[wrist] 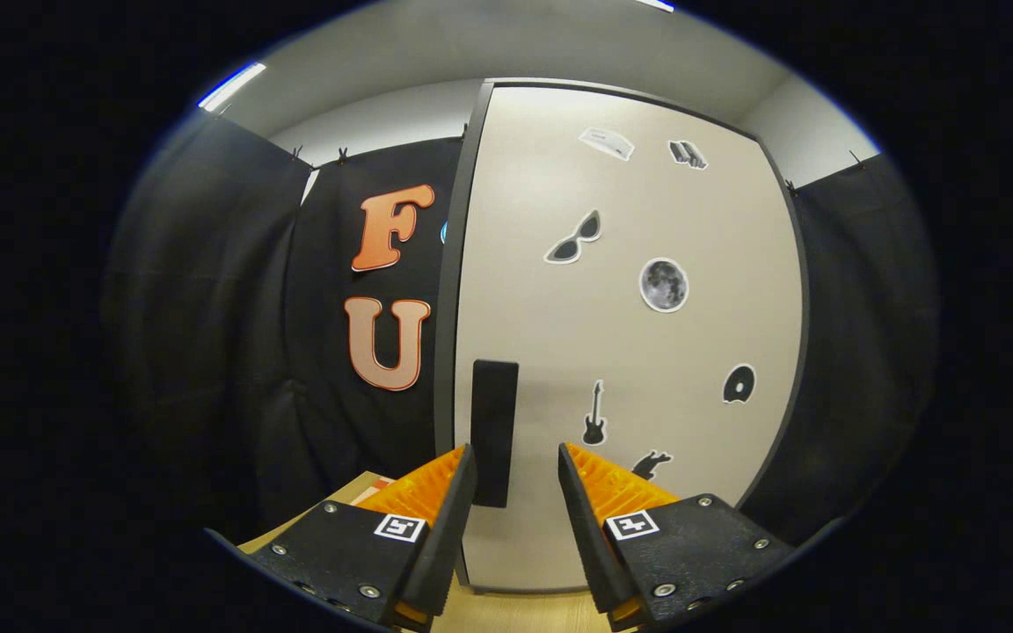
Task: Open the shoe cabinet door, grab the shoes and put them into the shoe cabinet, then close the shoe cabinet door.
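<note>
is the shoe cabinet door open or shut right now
Shut: the shoe cabinet door sits flush inside its dark frame, no interior showing. The open gripper hovers before the black handle.

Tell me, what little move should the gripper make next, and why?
Probably ease forward toward the black handle. The cabinet door looks shut, the handle stands just beyond the open gripper, near its left finger, and nothing is held yet.
</note>
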Tool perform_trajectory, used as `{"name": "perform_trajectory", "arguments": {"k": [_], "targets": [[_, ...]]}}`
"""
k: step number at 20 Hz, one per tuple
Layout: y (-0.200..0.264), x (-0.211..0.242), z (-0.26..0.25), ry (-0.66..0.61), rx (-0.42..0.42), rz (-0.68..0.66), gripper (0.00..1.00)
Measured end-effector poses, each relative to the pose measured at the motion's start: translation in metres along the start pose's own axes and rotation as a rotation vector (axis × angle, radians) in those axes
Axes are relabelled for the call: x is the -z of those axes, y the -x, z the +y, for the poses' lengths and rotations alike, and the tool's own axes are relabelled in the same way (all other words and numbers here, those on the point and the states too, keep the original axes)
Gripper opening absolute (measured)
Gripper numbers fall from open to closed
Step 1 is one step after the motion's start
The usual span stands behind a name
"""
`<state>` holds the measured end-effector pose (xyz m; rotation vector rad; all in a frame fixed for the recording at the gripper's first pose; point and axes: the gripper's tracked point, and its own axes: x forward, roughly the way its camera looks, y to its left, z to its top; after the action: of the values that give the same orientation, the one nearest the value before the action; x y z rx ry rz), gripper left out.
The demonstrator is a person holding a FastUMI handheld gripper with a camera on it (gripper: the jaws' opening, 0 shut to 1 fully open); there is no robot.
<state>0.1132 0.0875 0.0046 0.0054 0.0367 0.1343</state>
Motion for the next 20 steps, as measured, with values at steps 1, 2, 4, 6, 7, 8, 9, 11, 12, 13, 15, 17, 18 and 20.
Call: {"name": "perform_trajectory", "arguments": {"k": [1, 2, 4, 6, 7, 8, 9, 11, 12, 13, 15, 17, 18, 20], "targets": [[0.007, 0.000, -0.003, -0.001, 0.012, -0.001, 0.61], [0.022, 0.000, -0.008, -0.001, 0.024, -0.002, 0.61], [0.052, 0.000, -0.019, 0.001, 0.049, 0.001, 0.62], [0.081, 0.001, -0.029, -0.006, 0.072, 0.009, 0.62], [0.096, 0.000, -0.036, -0.008, 0.089, 0.000, 0.64], [0.110, -0.001, -0.044, -0.013, 0.111, -0.006, 0.66], [0.122, 0.001, -0.050, -0.019, 0.125, -0.004, 0.67], [0.148, 0.006, -0.060, -0.037, 0.146, 0.014, 0.70], [0.160, 0.007, -0.064, -0.046, 0.154, 0.017, 0.71], [0.171, 0.005, -0.068, -0.056, 0.158, 0.010, 0.72], [0.188, 0.004, -0.074, -0.074, 0.165, 0.002, 0.74], [0.200, 0.001, -0.085, -0.059, 0.192, -0.009, 0.79], [0.205, -0.001, -0.086, -0.056, 0.197, -0.013, 0.82], [0.212, 0.000, -0.086, -0.060, 0.197, -0.008, 0.83]]}}
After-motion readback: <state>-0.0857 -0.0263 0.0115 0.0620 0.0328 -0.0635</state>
